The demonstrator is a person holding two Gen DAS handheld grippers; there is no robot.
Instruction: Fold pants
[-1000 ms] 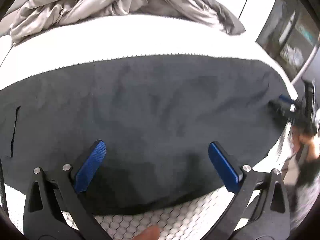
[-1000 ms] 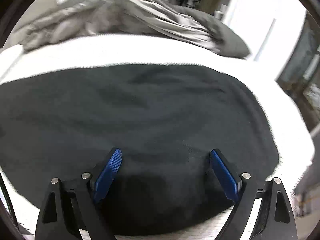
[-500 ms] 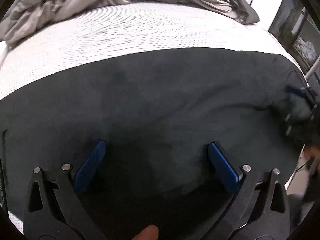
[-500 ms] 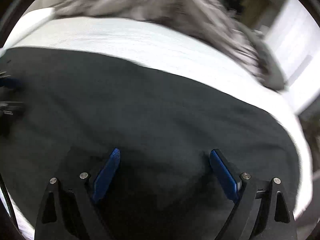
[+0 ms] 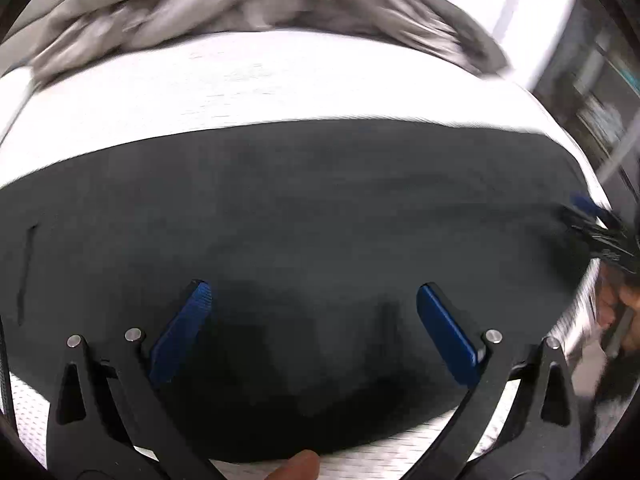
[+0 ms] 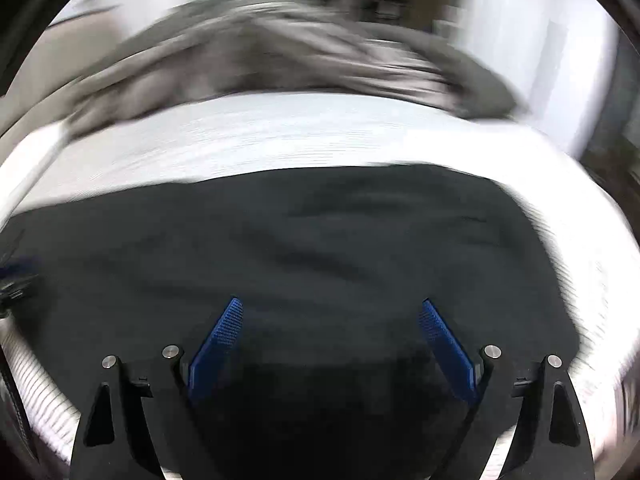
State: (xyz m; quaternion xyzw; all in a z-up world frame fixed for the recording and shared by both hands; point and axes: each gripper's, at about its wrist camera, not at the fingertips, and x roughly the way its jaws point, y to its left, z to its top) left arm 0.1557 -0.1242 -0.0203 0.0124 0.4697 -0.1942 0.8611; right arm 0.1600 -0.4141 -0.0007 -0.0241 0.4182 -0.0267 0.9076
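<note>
Dark pants [image 5: 304, 216] lie spread flat across a white mattress [image 5: 248, 92], with a pocket slit at their left end. My left gripper [image 5: 312, 292] hovers over their near edge, open, nothing between its blue pads. The same pants [image 6: 320, 248] fill the right wrist view, where my right gripper [image 6: 330, 308] is open above the cloth with empty jaws. The right gripper [image 5: 592, 220] also shows at the far right of the left wrist view, at the pants' end. At the far left edge of the right wrist view the left gripper [image 6: 16, 276] shows as a blur.
A crumpled grey blanket [image 5: 240, 12] is heaped at the far side of the mattress [image 6: 280, 136], seen also as a blanket [image 6: 280, 52] in the right wrist view. A person's fingertip [image 5: 298, 466] shows at the bottom. Shelving [image 5: 600, 92] stands beyond the bed's right end.
Both views have shifted over the pants and back, and both are now blurred with motion. Both grippers stayed open and empty throughout.
</note>
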